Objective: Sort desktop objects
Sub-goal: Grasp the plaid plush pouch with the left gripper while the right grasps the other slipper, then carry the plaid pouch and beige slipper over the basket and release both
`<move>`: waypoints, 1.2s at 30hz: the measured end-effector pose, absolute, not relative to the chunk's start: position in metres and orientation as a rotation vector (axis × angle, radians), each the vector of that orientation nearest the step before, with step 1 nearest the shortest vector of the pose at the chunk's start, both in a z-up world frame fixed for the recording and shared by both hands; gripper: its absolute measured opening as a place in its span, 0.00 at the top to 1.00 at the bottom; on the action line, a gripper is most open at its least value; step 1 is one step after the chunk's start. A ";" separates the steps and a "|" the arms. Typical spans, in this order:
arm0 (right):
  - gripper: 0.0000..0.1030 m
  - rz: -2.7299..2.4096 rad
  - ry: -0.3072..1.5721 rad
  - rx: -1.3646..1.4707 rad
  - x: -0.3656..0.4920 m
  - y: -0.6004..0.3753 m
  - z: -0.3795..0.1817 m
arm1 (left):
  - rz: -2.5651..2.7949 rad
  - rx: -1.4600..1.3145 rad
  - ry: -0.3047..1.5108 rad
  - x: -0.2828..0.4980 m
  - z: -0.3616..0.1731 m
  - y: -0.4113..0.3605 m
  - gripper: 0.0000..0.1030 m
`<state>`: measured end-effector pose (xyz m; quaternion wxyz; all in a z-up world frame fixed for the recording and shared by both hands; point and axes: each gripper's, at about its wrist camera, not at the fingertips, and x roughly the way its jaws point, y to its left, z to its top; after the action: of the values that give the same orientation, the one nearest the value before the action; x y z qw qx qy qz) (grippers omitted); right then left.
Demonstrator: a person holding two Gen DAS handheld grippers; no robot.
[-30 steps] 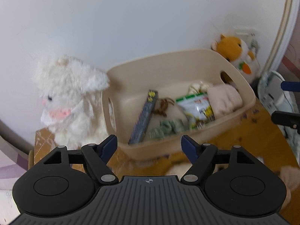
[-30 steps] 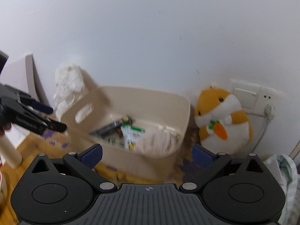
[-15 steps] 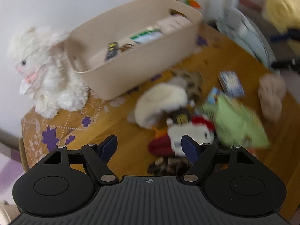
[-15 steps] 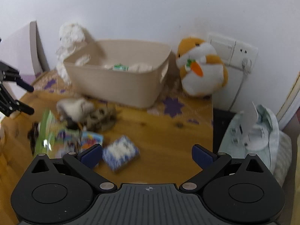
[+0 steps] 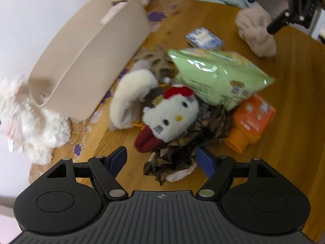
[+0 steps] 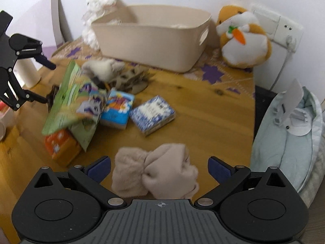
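Note:
A beige bin (image 5: 91, 46) stands at the back of the wooden table, also in the right wrist view (image 6: 154, 34). A pile lies before it: a white kitty plush (image 5: 172, 116), a green snack bag (image 5: 219, 73), an orange pack (image 5: 251, 120), a brown patterned cloth (image 5: 176, 158), a blue-white box (image 6: 152, 113). My left gripper (image 5: 162, 160) is open just above the brown cloth. My right gripper (image 6: 159, 167) is open, its fingers either side of a beige fluffy cloth (image 6: 154, 172).
A white plush rabbit (image 5: 26, 126) stands left of the bin. An orange hamster plush (image 6: 243, 38) sits right of it by a wall socket (image 6: 284, 28). A pale blue cushion (image 6: 288, 138) lies off the table's right edge.
Both grippers tilted down from the bin toward the table. The left came over the pile, the right came over the beige fluffy cloth. Both stayed open.

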<state>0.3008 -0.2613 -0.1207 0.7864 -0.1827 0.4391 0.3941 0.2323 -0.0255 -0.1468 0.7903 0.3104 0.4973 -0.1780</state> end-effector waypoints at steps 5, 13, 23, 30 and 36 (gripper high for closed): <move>0.00 0.838 0.963 -0.408 0.293 -0.251 -0.134 | -0.411 0.694 1.094 0.234 -0.164 -0.033 0.26; 0.00 0.814 0.973 -0.405 0.286 -0.240 -0.148 | -0.425 0.671 1.090 0.242 -0.179 -0.046 0.26; 0.19 0.833 0.991 -0.361 0.284 -0.235 -0.153 | -0.469 0.575 1.162 0.246 -0.194 -0.051 0.56; 0.50 0.859 0.976 -0.329 0.283 -0.242 -0.150 | -0.472 0.559 1.142 0.239 -0.192 -0.049 0.62; 0.63 0.891 0.950 -0.324 0.279 -0.245 -0.144 | -0.479 0.521 1.122 0.229 -0.184 -0.045 0.63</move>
<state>0.2792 -0.2454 -0.1440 0.7832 -0.1501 0.4400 0.4129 0.2292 -0.0452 -0.1841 0.7880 0.2419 0.5206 -0.2225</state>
